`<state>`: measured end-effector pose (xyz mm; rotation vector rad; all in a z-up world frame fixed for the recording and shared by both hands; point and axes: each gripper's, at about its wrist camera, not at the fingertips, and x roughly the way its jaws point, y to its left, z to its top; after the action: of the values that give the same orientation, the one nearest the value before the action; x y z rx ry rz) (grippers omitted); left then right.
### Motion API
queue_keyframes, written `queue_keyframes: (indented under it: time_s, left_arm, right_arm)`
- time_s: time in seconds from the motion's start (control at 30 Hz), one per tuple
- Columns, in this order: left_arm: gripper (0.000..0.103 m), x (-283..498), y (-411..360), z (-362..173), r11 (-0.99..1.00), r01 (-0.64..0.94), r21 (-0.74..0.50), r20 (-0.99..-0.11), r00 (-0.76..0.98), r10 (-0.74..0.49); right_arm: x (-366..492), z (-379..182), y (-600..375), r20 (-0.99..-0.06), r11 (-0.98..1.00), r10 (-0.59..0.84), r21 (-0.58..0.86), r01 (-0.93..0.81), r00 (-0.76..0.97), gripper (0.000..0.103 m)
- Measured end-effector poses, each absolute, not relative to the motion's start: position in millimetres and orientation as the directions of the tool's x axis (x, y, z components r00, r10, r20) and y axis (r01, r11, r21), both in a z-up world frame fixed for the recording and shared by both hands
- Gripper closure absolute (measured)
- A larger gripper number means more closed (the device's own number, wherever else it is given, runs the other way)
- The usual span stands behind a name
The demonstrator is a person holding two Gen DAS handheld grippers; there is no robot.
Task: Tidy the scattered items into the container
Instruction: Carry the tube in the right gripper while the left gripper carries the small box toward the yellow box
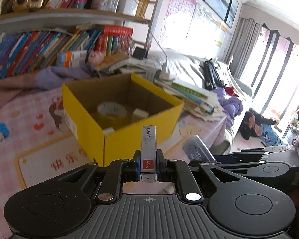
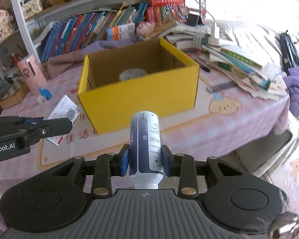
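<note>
An open yellow cardboard box [image 1: 129, 137] stands on the pink tablecloth; it also shows in the right wrist view [image 2: 141, 97]. Inside lie a roll of tape [image 1: 112, 110] and small white items [image 1: 140, 113]. My left gripper [image 1: 148, 165] is shut on a small silver staple box [image 1: 148, 149], held in front of the yellow box's near corner. My right gripper [image 2: 145, 159] is shut on a white and blue bottle [image 2: 146, 141], cap toward the camera, held in front of the yellow box. The left gripper's fingers [image 2: 55, 125] show at the left of the right wrist view.
A card packet [image 2: 64, 113], a blue item [image 2: 44, 92], a small white cube [image 2: 40, 99] and a pink tube [image 2: 32, 75] lie left of the box. A heap of books [image 2: 239, 61] sits to its right. A remote [image 1: 197, 149] lies near the table edge. Bookshelves stand behind.
</note>
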<state>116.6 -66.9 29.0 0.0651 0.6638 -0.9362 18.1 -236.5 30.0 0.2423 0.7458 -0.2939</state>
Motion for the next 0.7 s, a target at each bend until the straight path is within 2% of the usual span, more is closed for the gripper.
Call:
queue_keyframes:
  time_s: [0.27,0.7]
  left_arm:
    - [0.09,140.5,-85.0,39.7,0.626,0.754,-0.199,-0.512,0.464,-0.722]
    - [0.09,190.0,-141.9,41.6,0.713,0.677,-0.183,-0.51,0.555,-0.657]
  right_arm:
    - [51.4,40.4,-251.4,-0.665,0.954,-0.152,0.094,0.284,0.731,0.072]
    - [122.3,56.3,-318.4,-0.627,0.984,-0.086,0.069,0.166,0.775,0.072]
